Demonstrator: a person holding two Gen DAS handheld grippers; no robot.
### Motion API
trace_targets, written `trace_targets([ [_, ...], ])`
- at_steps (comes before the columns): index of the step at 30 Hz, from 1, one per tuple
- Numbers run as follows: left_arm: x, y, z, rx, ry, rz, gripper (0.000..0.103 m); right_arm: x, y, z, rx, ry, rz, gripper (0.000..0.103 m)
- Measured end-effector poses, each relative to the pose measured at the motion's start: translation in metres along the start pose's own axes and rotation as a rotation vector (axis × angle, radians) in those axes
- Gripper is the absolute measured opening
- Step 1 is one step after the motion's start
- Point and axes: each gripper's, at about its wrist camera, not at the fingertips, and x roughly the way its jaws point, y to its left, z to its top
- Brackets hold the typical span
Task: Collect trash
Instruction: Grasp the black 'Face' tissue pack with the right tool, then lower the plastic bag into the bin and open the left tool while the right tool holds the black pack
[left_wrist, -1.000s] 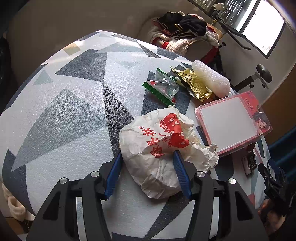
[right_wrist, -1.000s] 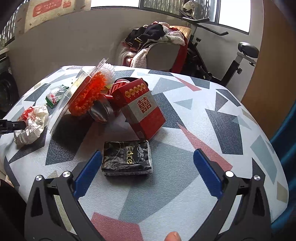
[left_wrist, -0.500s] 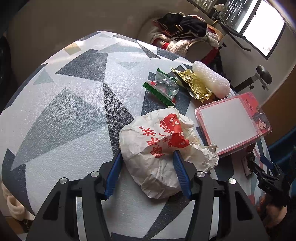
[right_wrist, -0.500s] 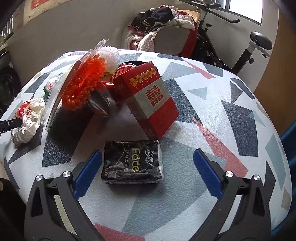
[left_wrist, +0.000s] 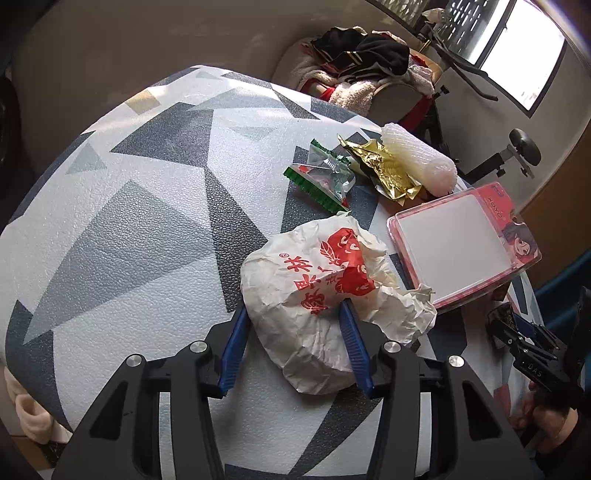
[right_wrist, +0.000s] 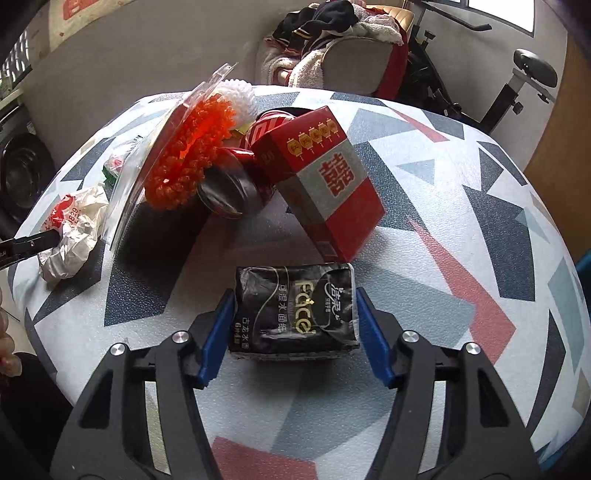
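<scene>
A crumpled white paper wrapper (left_wrist: 314, 295) with red print lies near the table's front edge. My left gripper (left_wrist: 293, 308) straddles it; the jaws are closing and both blue pads touch its sides. A black tissue pack (right_wrist: 295, 306) lies flat in the right wrist view. Around it my right gripper (right_wrist: 295, 293) is closing, its pads flush against the pack's two short sides. The right gripper (left_wrist: 517, 332) also shows at the right edge of the left wrist view, and the left gripper's tip (right_wrist: 26, 247) shows by the wrapper (right_wrist: 74, 229).
Beyond the wrapper lie a green snack bag (left_wrist: 321, 177), gold foil (left_wrist: 384, 170), a white foam net (left_wrist: 421, 158) and a red-rimmed blister pack (left_wrist: 454, 243). A red box (right_wrist: 325, 173), a red can (right_wrist: 236, 184) and orange netting (right_wrist: 184, 155) stand behind the tissue pack. A clothes-laden chair (right_wrist: 332, 44) is behind the table.
Both grippers' jaws have narrowed onto their objects. The right gripper moved forward and tipped down over the tissue pack. The left gripper stayed put.
</scene>
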Motion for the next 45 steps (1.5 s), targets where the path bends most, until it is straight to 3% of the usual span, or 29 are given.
trace_targets([
  [2,-0.005,-0.002,0.000,0.005,-0.008,-0.004,0.039,-0.010,0.004,-0.004,-0.010,-0.024,0.016,0.063],
  [8,-0.021,-0.018,-0.003,0.071,-0.031,-0.029,0.031,-0.037,0.018,-0.018,-0.057,-0.088,0.034,0.063],
  [24,-0.070,-0.031,-0.022,0.152,-0.097,-0.074,0.030,-0.086,0.030,-0.029,-0.058,-0.194,0.050,0.063],
  [30,-0.094,-0.041,-0.039,0.202,-0.120,-0.133,0.030,-0.101,0.035,-0.036,-0.063,-0.221,0.057,0.063],
  [45,-0.121,-0.075,-0.096,0.424,-0.144,-0.211,0.030,-0.133,0.032,-0.055,-0.051,-0.263,0.050,0.063],
])
